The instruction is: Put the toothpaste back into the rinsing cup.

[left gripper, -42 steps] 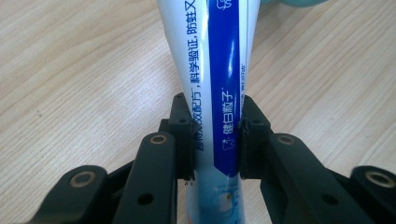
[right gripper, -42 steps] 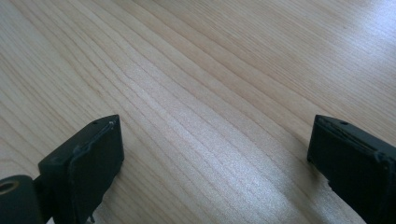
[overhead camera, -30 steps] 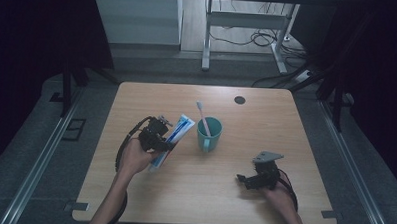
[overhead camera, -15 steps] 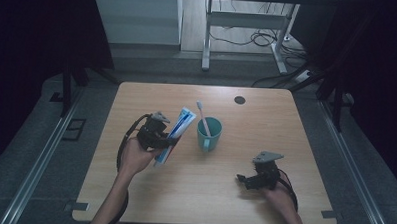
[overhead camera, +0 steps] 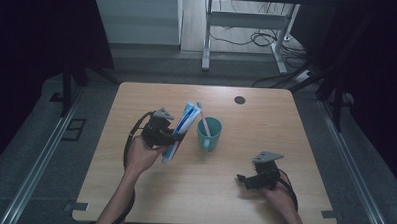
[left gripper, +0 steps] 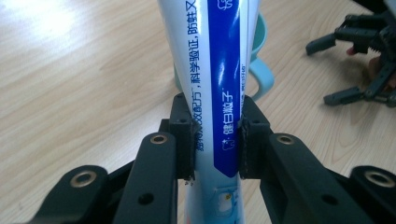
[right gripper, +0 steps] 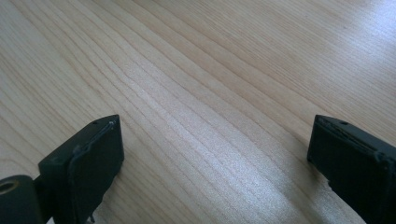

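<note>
A white and blue toothpaste tube (overhead camera: 180,129) is held above the table, tilted up toward the right, with my left gripper (overhead camera: 171,139) shut on its middle. In the left gripper view the tube (left gripper: 219,93) fills the gap between the two pads (left gripper: 185,140). Just right of it stands a teal mug (overhead camera: 209,133) with a toothbrush (overhead camera: 203,120) leaning in it. The mug (left gripper: 259,70) shows behind the tube. My right gripper (overhead camera: 242,180) rests low on the table at the front right, open with nothing between its jaws; it (right gripper: 212,154) looks onto bare wood.
A wooden table (overhead camera: 276,124) carries everything. A small dark round hole (overhead camera: 240,100) sits near the back right edge. Beyond the table are metal desk legs and cables (overhead camera: 249,38) on the floor. The other gripper (left gripper: 364,65) shows at the right of the left gripper view.
My left gripper has lifted the toothpaste tube and tilted it more upright, its top nearer the mug. The right gripper has stayed where it was.
</note>
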